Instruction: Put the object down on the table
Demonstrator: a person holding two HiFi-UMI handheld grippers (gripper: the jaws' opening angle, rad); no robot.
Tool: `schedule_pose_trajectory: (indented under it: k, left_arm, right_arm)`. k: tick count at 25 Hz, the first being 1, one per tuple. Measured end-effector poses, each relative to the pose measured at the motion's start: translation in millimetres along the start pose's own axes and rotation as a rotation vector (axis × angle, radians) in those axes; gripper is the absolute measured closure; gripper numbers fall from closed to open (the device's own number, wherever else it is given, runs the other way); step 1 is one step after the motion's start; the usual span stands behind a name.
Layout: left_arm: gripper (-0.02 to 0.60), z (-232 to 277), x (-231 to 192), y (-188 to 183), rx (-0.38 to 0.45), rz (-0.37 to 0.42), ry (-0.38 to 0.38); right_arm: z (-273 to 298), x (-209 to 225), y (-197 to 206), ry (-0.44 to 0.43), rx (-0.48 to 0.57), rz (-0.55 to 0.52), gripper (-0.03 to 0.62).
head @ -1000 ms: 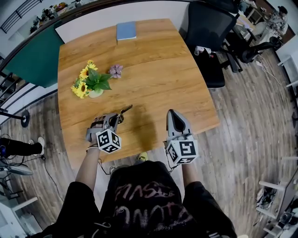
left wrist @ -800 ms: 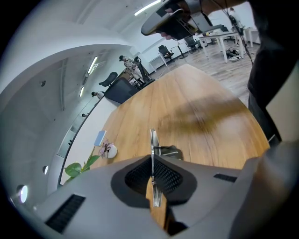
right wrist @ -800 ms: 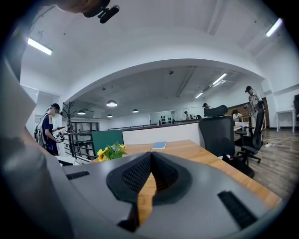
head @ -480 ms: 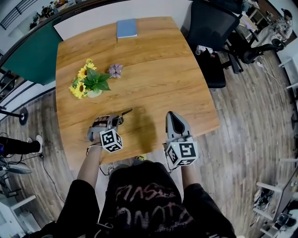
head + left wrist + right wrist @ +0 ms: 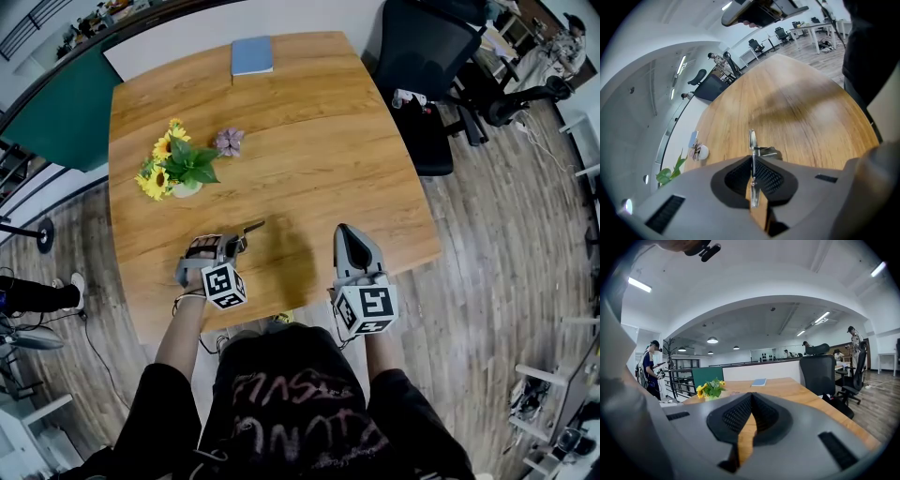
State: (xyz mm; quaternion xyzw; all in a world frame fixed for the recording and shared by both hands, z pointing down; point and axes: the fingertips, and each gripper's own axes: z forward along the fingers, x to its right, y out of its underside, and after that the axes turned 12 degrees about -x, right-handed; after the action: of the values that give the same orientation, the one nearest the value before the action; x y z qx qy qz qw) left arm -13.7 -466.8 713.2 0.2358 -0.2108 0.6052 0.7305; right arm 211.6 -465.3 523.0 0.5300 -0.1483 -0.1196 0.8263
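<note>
Left gripper (image 5: 752, 164): jaws opening on 1 thin metal object (image 5: 752, 139), well short of the vase (image 5: 187, 188). Risk: standing on edge, it may tip over or skid on release. Right gripper (image 5: 751, 398): pressed together, empty.

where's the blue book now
In the head view, the blue book lies at the far edge of the table, beyond the pink flower and sunflower pot.

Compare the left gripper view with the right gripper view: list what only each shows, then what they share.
Only the left gripper view: a thin metal object pinched between the jaws of the left hand-held gripper, which are starting to open.
Only the right gripper view: yellow sunflower blooms, a green partition, and the right hand-held gripper, shut and empty.
Both: the wooden table and the blue book.
</note>
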Motion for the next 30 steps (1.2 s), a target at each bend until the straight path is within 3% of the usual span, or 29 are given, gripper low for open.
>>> schedule_pose_trajectory:
  k: [14, 19, 25, 30]
  left_arm:
    - [0.511, 2, 19, -1, -0.023, -0.016, 0.056]
    - [0.498, 4, 23, -1, -0.025, -0.048, 0.080]
    - [0.439, 1, 27, 0, -0.029, -0.082, 0.125]
    - [0.414, -13, 22, -3, 0.013, -0.160, 0.143]
  right_arm:
    - [-2, -4, -3, -0.003, -0.017, -0.023, 0.591]
    - [-3, -3, -4, 0.003, -0.003, -0.031, 0.591]
    - [-5, -3, -7, 0.015, 0.005, -0.049, 0.592]
    - [-7, -6, -7, 0.005, 0.004, -0.049, 0.593]
